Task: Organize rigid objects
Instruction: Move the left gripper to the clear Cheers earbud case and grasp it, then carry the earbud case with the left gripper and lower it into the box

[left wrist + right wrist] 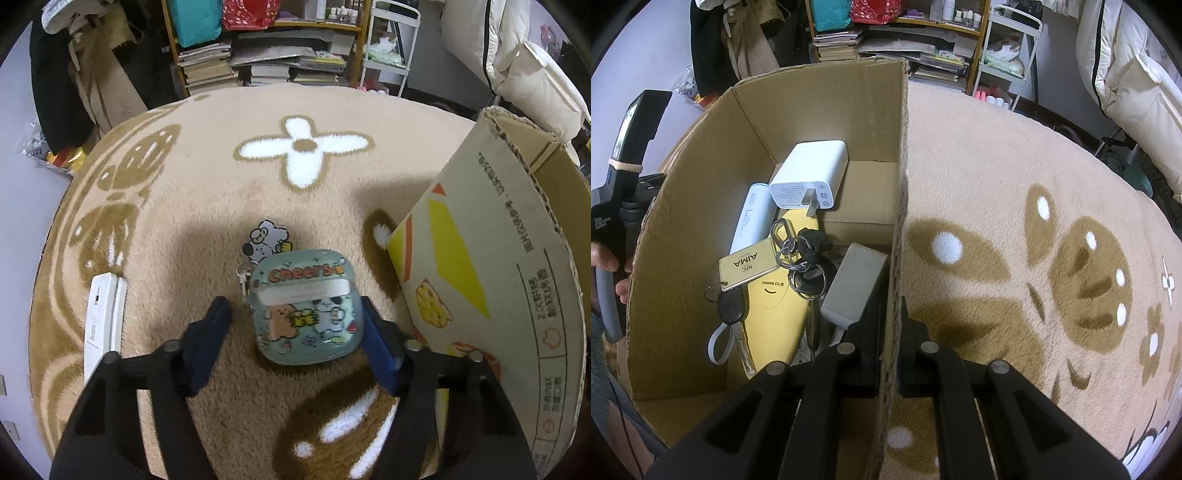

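At frame centre, left gripper open astride earbud case; rug bare above. Right gripper clamps box wall.

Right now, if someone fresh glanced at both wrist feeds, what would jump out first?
First the teal earbud case reading "Cheers", lying on the beige rug between the left gripper's jaws, with one pad not yet touching it. Next the cardboard box, its side wall pinched by the right gripper, already holding a white charger, keys and a yellow case.
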`<act>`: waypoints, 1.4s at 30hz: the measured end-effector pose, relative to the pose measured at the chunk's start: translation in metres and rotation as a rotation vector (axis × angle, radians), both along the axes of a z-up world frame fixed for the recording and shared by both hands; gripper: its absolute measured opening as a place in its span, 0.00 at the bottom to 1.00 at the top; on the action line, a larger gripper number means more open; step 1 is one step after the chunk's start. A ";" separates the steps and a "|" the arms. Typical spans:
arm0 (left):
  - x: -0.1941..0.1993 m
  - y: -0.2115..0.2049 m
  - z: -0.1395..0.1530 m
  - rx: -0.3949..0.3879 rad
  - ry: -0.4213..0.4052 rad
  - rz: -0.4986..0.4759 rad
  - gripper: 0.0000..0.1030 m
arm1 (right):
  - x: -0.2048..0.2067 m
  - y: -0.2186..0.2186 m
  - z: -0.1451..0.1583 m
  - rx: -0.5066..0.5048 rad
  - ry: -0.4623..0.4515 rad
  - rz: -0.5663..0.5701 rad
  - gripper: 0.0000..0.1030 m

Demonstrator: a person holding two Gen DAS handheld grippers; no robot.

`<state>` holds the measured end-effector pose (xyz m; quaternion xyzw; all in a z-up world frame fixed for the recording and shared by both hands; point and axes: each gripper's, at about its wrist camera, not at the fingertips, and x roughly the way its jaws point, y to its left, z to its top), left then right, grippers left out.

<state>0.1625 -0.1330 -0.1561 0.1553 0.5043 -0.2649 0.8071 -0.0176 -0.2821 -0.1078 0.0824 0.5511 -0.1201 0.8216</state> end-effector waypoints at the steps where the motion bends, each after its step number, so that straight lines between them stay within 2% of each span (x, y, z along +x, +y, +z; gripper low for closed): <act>1: 0.000 0.000 0.000 0.004 -0.005 0.003 0.58 | 0.000 0.000 0.000 0.000 0.000 0.000 0.07; 3: 0.000 0.001 0.001 -0.008 0.001 0.005 0.52 | 0.000 0.000 0.000 0.001 0.001 -0.001 0.07; 14: -0.003 0.011 0.018 -0.022 -0.042 0.039 0.52 | -0.001 0.001 -0.003 0.000 0.001 0.000 0.07; 18: -0.009 0.011 0.031 0.008 -0.094 0.051 0.52 | -0.001 0.002 -0.003 -0.001 0.001 0.001 0.07; 25: -0.018 0.018 0.071 -0.028 -0.161 0.080 0.52 | -0.001 0.001 -0.003 0.000 0.001 0.001 0.07; 29: -0.030 0.020 0.099 -0.076 -0.198 0.074 0.52 | -0.001 0.001 -0.003 0.000 0.001 0.000 0.07; 35: -0.049 0.013 0.136 -0.112 -0.255 0.052 0.52 | -0.001 0.002 -0.003 -0.001 0.002 0.000 0.07; 42: -0.081 -0.002 0.169 -0.155 -0.315 -0.026 0.52 | -0.001 0.001 -0.003 0.000 0.001 0.000 0.07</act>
